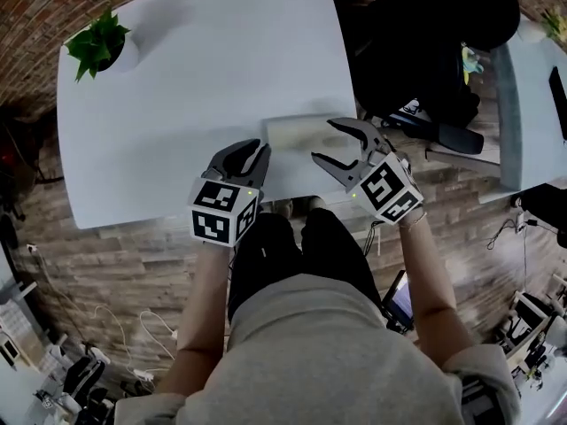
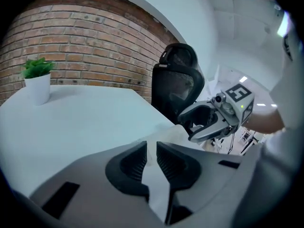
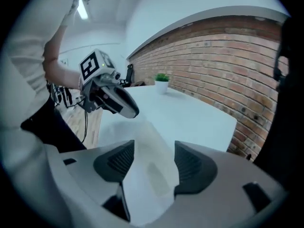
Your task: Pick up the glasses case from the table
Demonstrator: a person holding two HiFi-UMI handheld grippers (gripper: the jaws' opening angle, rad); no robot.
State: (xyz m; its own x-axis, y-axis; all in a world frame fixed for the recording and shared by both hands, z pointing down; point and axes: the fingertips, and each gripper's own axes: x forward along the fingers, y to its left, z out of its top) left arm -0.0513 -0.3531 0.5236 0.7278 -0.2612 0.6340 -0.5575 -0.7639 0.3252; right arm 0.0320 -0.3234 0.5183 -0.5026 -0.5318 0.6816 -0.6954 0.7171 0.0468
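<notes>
The glasses case [image 1: 301,133] is a pale, flat box lying at the near edge of the white table [image 1: 195,78], almost the same colour as the tabletop. My left gripper [image 1: 255,153] hovers just left of the case with its jaws only a narrow slit apart and nothing between the pads. My right gripper [image 1: 324,140] is over the case's right end, jaws spread wide. In the right gripper view the case [image 3: 142,132] lies below and between the open jaws of the right gripper [image 3: 154,148], apart from the pads. In the left gripper view the case [image 2: 176,131] sits ahead of the left gripper [image 2: 151,148].
A small potted plant [image 1: 102,47] stands at the table's far left corner. A black office chair [image 1: 425,34] is beyond the table's right edge, with another pale table [image 1: 532,104] further right. The floor is wood planks with cables; a brick wall [image 2: 85,46] is behind.
</notes>
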